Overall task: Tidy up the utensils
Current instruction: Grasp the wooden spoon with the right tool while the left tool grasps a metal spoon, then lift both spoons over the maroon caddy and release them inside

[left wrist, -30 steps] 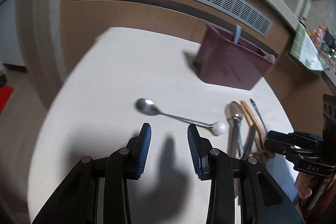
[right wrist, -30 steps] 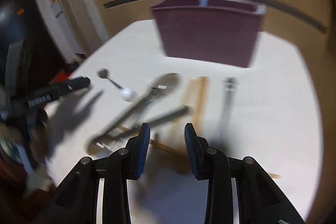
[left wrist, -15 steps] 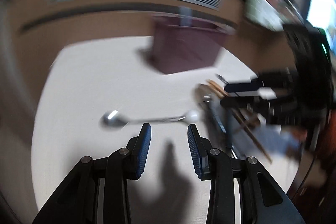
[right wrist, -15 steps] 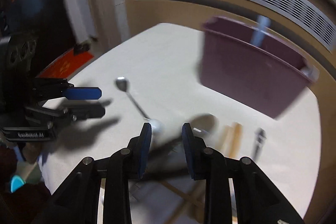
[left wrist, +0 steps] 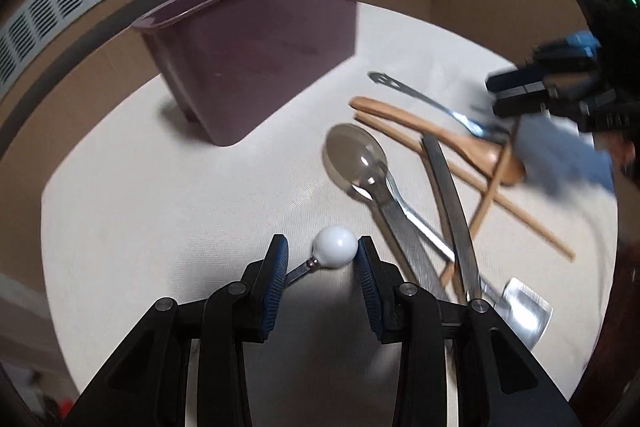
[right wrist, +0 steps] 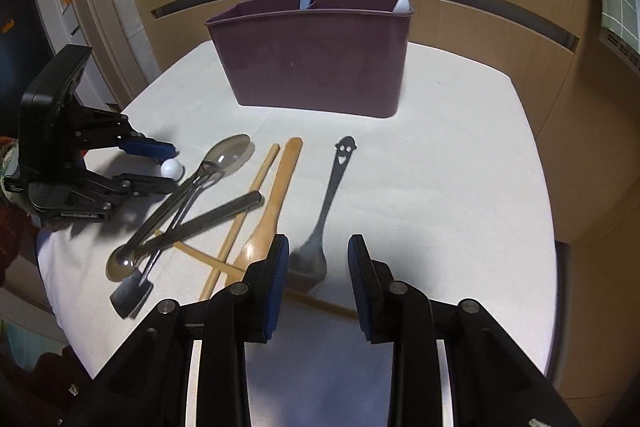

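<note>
So far only 2 pieces stand in our purple caddy (right wrist: 316, 67) while the rest lie on the table (right wrist: 440, 167) — our left gripper (left wrist: 322, 259) has just been narrowing around the ball-ended spoon (left wrist: 334, 247), pads not clearly pressing, and our right gripper (right wrist: 318, 259) hangs open over the smiley spoon (right wrist: 328, 203).

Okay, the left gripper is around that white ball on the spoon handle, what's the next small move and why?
Probably close the left gripper on the white ball, then lift. Its jaws, just closing, flank the ball without clearly pressing it, and the maroon caddy waits beyond.
</note>
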Tool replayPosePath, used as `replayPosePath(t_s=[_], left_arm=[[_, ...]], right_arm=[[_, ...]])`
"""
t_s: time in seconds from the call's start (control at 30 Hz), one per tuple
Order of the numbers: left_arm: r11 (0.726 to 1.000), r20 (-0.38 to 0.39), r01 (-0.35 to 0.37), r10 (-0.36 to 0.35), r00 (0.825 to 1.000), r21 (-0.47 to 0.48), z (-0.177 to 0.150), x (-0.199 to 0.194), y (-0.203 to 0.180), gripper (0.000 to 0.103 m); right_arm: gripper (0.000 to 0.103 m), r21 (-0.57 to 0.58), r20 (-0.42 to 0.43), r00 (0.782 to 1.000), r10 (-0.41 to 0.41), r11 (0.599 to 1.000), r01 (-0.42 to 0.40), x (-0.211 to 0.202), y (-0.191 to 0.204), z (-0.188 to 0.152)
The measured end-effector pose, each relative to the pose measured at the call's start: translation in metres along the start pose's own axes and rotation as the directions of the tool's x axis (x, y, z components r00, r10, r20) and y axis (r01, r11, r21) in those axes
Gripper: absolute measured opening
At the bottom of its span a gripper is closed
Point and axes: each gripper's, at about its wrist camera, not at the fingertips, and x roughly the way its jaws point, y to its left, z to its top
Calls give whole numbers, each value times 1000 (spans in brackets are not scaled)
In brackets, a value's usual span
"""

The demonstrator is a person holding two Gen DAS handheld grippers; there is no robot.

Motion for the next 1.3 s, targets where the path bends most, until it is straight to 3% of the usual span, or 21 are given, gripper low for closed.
replayPosePath(t_s=[0.2,0.27,0.43,0.53,0.63,0.9,1.0,1.3], left_arm=[[972,58,-62,77,995,-225,-7,-10,2,22],[950,105,-74,110,988,-303,-13,-25,1,22],[882,215,-76,196,957,-465,-27,-70,5,22],[862,251,-62,214,944,-503,-31,-90,5,22],[849,273,-52,226,935,-526,-30,-103,4,22],[807,380,85,180,907,-585,-29,-139,3,22],[808,402,83,198,894,-583,-27,-150,-3,22],[823,409,68,207,889,-564,-20,-163,-19,22]], right_arm=[[24,-48,-5,1000,1,999,-1,24,17,24],[11,-40,-27,1000,-13,999,12,38,17,33],[12,-16,-81,996,31,999,-32,66,21,47],[15,-47,-85,996,29,998,-33,69,30,46],[10,-63,-74,997,8,998,-13,63,33,43],[10,-3,87,996,10,1000,-10,-2,24,31],[10,-3,142,990,-18,1000,18,-25,24,25],[10,20,232,972,-27,1000,23,-67,16,17]])
